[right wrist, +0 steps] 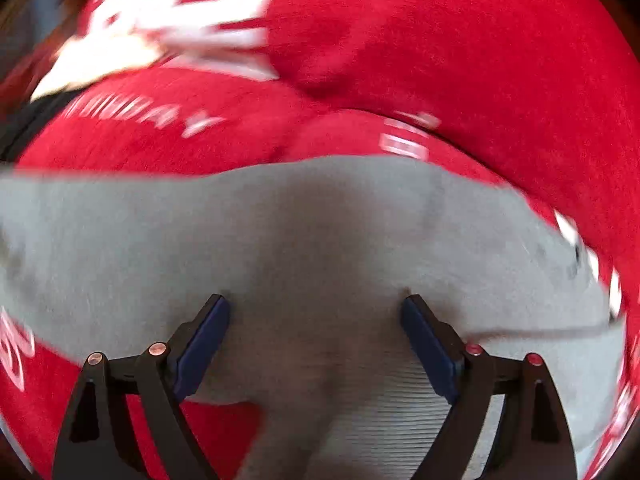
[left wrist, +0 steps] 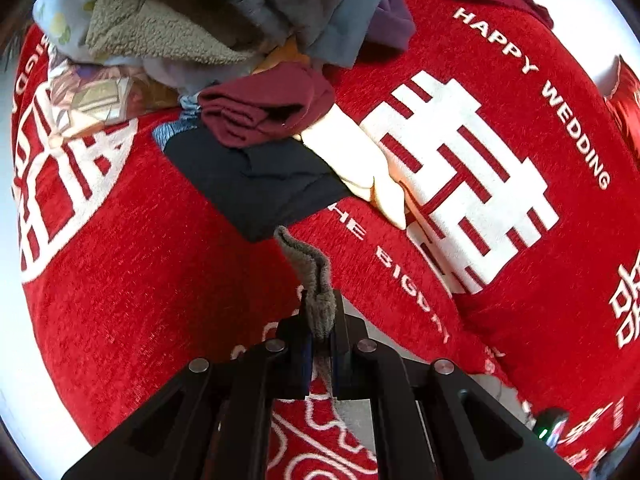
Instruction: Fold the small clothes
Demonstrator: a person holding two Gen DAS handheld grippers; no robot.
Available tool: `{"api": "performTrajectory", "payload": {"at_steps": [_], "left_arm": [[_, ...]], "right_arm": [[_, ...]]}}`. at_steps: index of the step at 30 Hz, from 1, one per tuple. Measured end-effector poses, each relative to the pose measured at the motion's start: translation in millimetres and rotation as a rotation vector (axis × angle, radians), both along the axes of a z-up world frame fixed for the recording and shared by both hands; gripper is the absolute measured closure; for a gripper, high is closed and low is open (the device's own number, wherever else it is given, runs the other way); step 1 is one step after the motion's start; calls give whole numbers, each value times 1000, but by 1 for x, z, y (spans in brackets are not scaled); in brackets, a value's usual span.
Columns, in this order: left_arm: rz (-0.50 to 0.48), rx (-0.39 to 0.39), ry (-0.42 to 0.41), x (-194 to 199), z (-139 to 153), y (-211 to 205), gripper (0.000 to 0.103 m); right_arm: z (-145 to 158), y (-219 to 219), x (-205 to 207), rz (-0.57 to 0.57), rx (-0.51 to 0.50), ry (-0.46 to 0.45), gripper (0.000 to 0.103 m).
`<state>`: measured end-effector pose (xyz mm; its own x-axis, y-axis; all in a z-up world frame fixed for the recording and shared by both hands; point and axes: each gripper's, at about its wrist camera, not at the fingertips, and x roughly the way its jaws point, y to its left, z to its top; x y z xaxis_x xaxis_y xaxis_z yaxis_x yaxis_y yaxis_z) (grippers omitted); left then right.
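left gripper clamps grey garment edge; right gripper spread wide, apparently pressing it.

We note right wrist view motion-blurred, white lettering on red chenille cover unreadable, grey knit garment cut by frame edges, heaped clothes pile cropped at top.
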<state>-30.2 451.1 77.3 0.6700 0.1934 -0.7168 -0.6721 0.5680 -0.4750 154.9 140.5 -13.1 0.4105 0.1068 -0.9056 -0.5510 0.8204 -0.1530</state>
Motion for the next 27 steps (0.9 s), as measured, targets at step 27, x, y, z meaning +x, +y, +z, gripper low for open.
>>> {"api": "performTrajectory", "payload": {"at_steps": [27], "left_arm": [[-945, 117, 31, 220, 57, -528, 96]], "right_arm": [[63, -400, -38, -395, 187, -60, 14]]}}
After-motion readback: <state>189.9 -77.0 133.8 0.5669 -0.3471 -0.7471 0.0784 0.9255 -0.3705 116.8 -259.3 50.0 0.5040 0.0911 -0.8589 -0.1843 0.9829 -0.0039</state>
